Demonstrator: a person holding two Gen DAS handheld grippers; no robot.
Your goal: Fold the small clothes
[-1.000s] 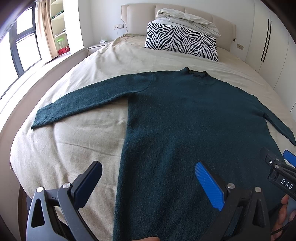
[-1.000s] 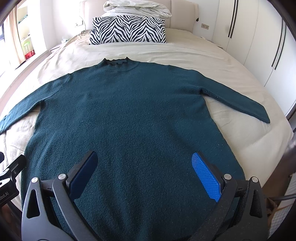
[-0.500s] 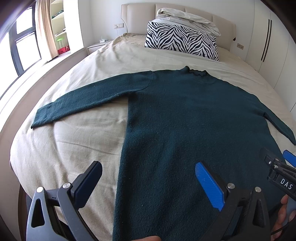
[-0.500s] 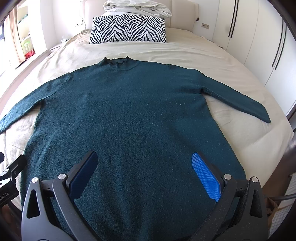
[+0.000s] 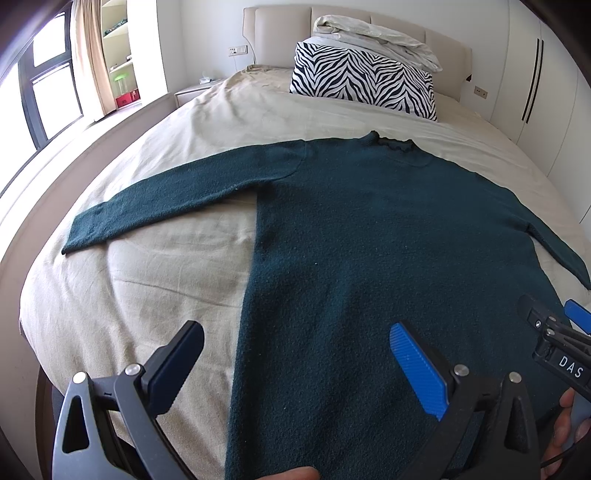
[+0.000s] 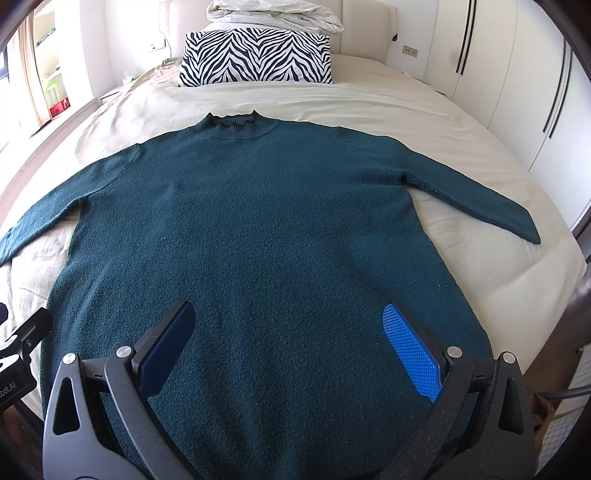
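Observation:
A dark green knit sweater (image 5: 369,240) lies flat on the beige bed, collar toward the headboard, both sleeves spread out to the sides; it also fills the right wrist view (image 6: 258,240). My left gripper (image 5: 295,347) is open and empty above the sweater's lower left edge. My right gripper (image 6: 288,325) is open and empty above the lower middle of the sweater. The right gripper's body also shows in the left wrist view (image 5: 554,339) at the right edge. The hem is hidden below both views.
A zebra-striped pillow (image 6: 255,57) with a folded white duvet (image 6: 273,11) on top stands at the headboard. White wardrobes (image 6: 517,92) line the right side. A window (image 5: 44,96) and a bedside table (image 5: 192,92) are on the left.

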